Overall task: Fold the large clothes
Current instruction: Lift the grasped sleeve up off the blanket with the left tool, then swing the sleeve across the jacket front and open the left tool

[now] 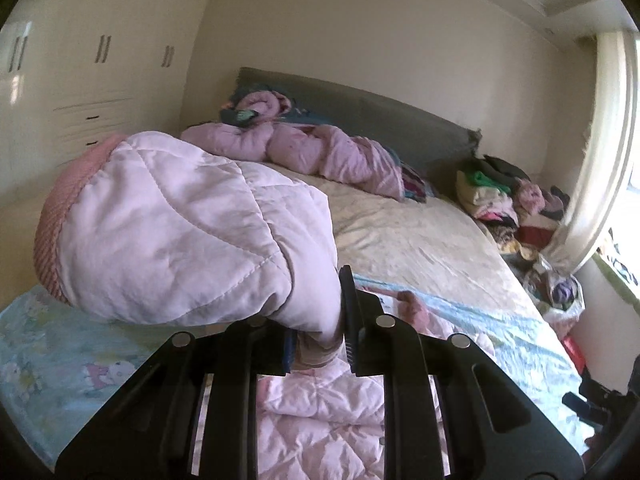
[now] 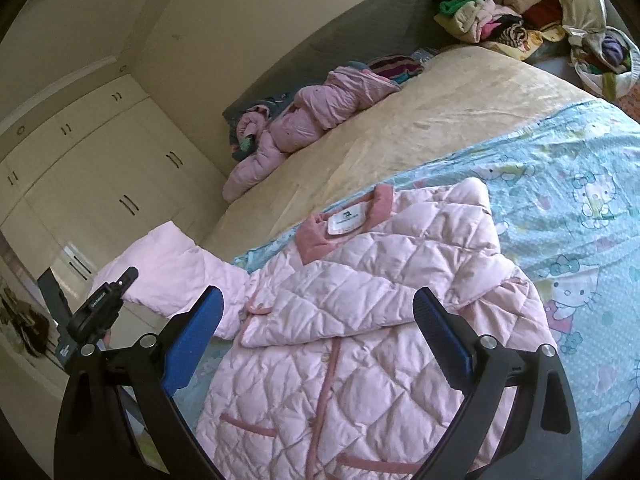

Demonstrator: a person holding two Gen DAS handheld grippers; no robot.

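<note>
A pale pink quilted jacket (image 2: 360,320) with darker pink collar and trim lies front up on the blue cartoon-print sheet (image 2: 568,208). Its right-hand sleeve is folded across the chest. My left gripper (image 1: 320,328) is shut on the other sleeve (image 1: 180,232) and holds it lifted above the bed, with the ribbed pink cuff (image 1: 52,216) hanging to the left. That lifted sleeve shows in the right wrist view (image 2: 172,272) with the left gripper under it. My right gripper (image 2: 320,336) is open and empty, hovering over the jacket's middle.
A lilac padded garment (image 2: 304,124) lies crumpled by the grey headboard (image 1: 360,108). A pile of mixed clothes (image 2: 492,12) and a bag sit beside the bed's far corner. The beige bed cover (image 2: 400,128) is bare. White wardrobes (image 1: 80,80) stand left.
</note>
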